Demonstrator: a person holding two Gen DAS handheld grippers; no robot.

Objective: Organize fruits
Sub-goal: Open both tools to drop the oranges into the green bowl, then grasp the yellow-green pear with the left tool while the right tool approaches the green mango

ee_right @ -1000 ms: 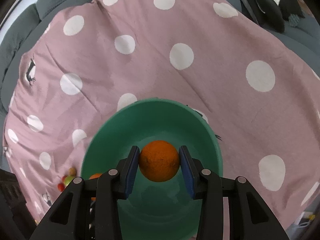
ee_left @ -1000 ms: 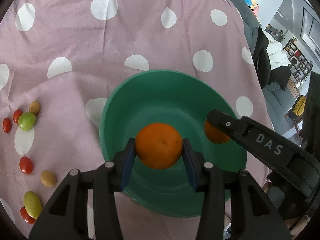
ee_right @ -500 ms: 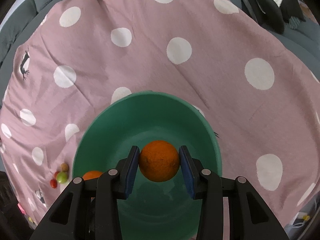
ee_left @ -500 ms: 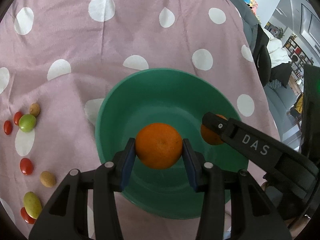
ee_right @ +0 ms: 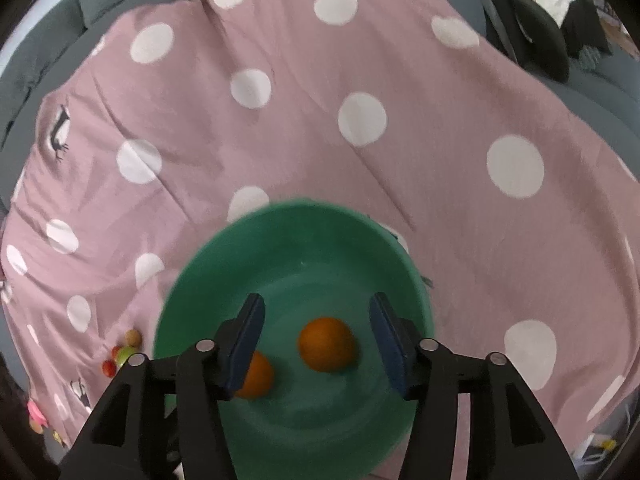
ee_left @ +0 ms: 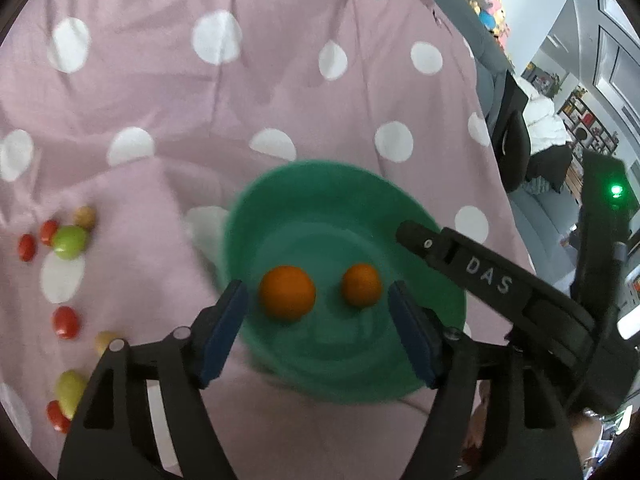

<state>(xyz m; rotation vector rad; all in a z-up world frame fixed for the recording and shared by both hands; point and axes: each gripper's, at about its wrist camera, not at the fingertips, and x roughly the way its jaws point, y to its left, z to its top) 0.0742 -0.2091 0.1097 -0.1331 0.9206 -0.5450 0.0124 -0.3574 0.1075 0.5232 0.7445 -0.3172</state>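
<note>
A green bowl (ee_left: 320, 184) sits on the pink polka-dot cloth and holds two oranges. In the left wrist view one orange (ee_left: 287, 293) lies left and the other orange (ee_left: 361, 284) right. My left gripper (ee_left: 318, 334) is open and empty above the bowl's near side. In the right wrist view the bowl (ee_right: 224, 248) holds one orange (ee_right: 327, 344) between the fingers' line and another orange (ee_right: 256, 376) partly behind the left finger. My right gripper (ee_right: 318, 340) is open and empty above the bowl. The right gripper's body (ee_left: 500, 288) shows at the right of the left wrist view.
Small fruits lie on the cloth left of the bowl: red tomatoes (ee_left: 66, 322), a green fruit (ee_left: 70, 242), brown ones (ee_left: 85, 216) and a yellow-green one (ee_left: 69, 392). They also show in the right wrist view (ee_right: 124, 354). A grey sofa (ee_right: 48, 40) borders the cloth.
Both grippers have opened and let go of their oranges, which now lie in the bowl. Both grippers have risen a little above the bowl.
</note>
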